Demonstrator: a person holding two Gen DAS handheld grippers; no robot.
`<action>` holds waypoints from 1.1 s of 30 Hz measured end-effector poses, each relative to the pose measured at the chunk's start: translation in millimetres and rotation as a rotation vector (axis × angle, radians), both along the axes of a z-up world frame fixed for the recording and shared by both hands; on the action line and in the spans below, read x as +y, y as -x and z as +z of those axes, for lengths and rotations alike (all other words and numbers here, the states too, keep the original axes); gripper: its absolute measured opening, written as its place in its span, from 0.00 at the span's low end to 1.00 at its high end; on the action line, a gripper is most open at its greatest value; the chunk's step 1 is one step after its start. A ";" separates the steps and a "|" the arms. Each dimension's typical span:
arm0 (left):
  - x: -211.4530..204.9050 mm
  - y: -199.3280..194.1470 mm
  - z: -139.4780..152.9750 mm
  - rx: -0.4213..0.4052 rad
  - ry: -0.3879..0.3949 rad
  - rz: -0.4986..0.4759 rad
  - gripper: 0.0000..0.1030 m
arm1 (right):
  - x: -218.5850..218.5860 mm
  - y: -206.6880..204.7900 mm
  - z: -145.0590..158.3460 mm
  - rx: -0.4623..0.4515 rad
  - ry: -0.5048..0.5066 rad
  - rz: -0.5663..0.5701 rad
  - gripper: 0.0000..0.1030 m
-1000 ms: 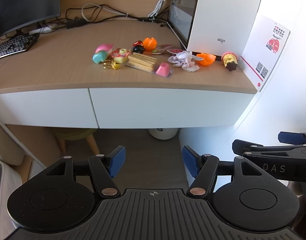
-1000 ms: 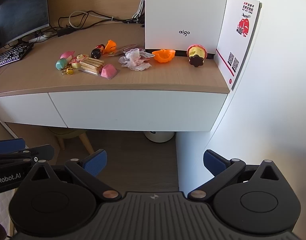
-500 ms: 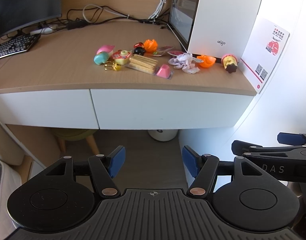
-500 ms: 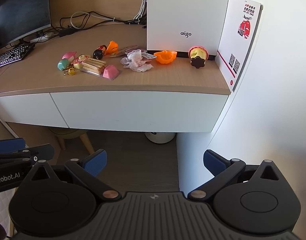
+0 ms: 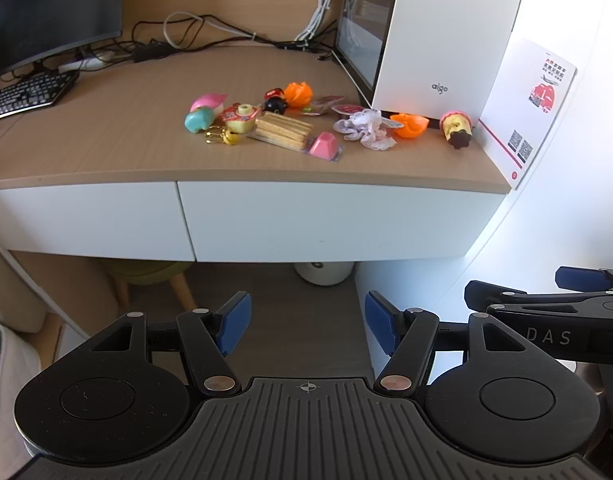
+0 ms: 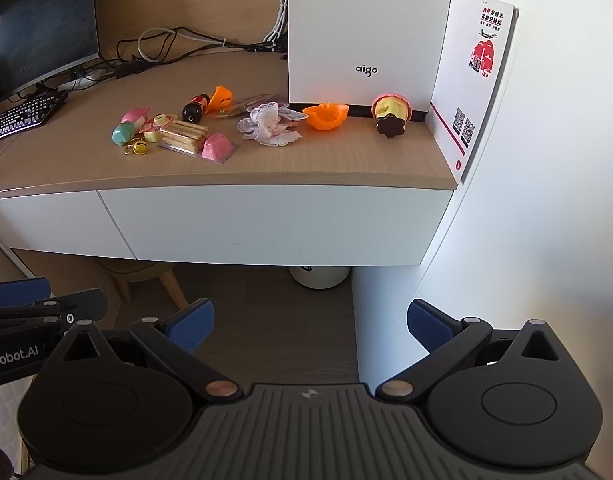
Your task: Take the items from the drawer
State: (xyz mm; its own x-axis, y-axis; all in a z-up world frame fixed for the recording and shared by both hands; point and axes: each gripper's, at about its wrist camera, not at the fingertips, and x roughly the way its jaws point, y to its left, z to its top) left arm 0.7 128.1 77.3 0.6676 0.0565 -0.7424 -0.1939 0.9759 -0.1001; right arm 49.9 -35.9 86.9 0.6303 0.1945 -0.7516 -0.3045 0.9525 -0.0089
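My left gripper [image 5: 307, 322] and right gripper [image 6: 310, 326] hang wide and empty, well apart from the shut drawer [image 5: 330, 220]; toys [image 5: 282, 130] crowd the desk [image 5: 106, 136].

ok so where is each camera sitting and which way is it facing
Left wrist: on the left hand-held gripper, low before the desk, looking up at the closed drawer; its open fingers show, with the right hand-held gripper at right.
Right wrist: on the right hand-held gripper, same heading, nearer the wall; open fingers show, the left one at left.
Shared: drawer, toys, white computer case.
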 end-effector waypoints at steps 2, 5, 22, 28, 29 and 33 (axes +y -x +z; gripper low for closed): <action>-0.9 -0.8 0.1 -0.001 0.002 0.000 0.66 | -0.2 0.1 0.2 -0.001 0.000 0.000 1.00; -2.5 -2.0 0.4 -0.002 0.003 0.002 0.66 | -0.3 -0.1 0.1 0.001 0.001 0.000 1.00; -5.1 -8.8 -2.2 0.000 0.006 -0.008 0.66 | -3.4 -2.8 -2.0 0.003 0.002 -0.012 1.00; -4.6 -8.8 -3.4 0.004 0.010 -0.001 0.66 | -4.3 -3.9 -2.1 0.009 0.000 -0.017 1.00; -4.6 -9.0 -3.4 0.004 0.009 -0.002 0.66 | -4.3 -3.9 -2.0 0.008 0.000 -0.016 1.00; -4.7 -8.8 -3.5 0.004 0.010 -0.003 0.66 | -3.6 -3.7 -2.3 0.007 0.001 -0.013 1.00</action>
